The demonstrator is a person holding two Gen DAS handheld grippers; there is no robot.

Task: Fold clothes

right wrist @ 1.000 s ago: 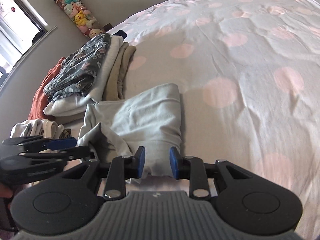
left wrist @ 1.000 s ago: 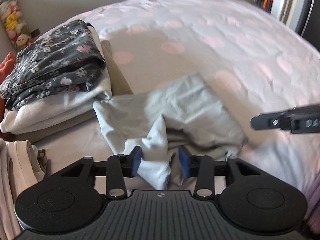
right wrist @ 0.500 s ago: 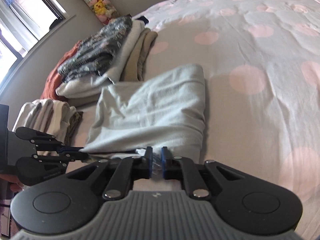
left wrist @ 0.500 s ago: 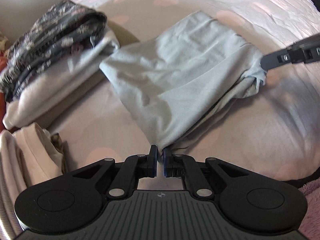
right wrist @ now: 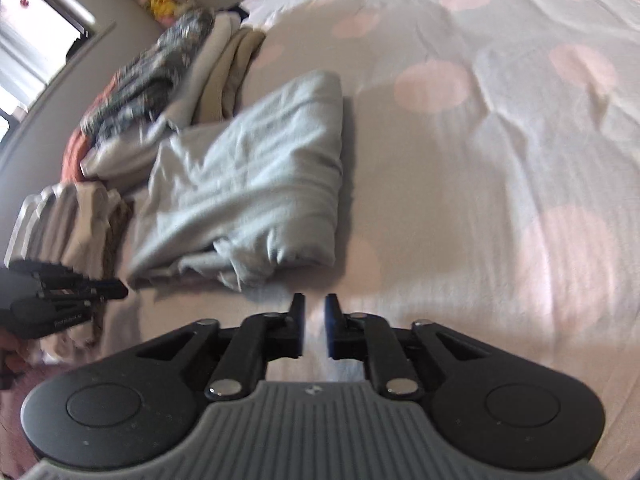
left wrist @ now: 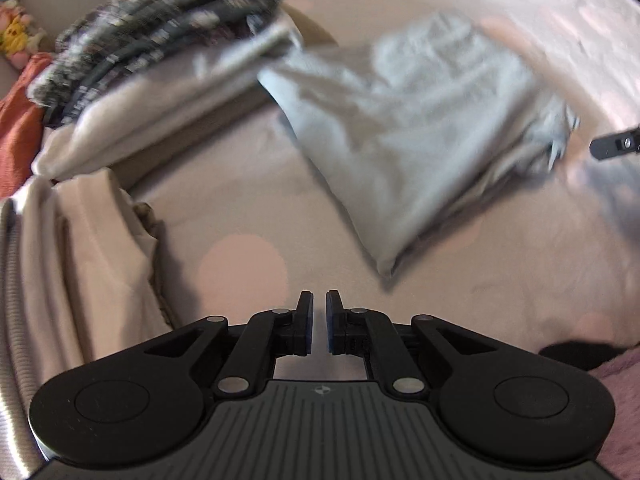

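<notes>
Left gripper (left wrist: 316,322): fingers slightly apart, opening, empty. Right gripper (right wrist: 314,330): fingers slightly apart, opening, empty. The folded grey garment (right wrist: 256,184) lies on the spotted bed (right wrist: 500,160), beside stacked clothes (left wrist: 160,60), ahead of both grippers.

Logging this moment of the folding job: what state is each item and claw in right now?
Light blue garment: folded, lying on the bed, released, near edge rumpled.
Left claw: empty, jaws opening, narrow gap.
Right claw: empty, jaws opening, clear of the garment.
Stacked clothes: folded, piled beside the garment.
Bedspread: spread, lightly wrinkled.
</notes>
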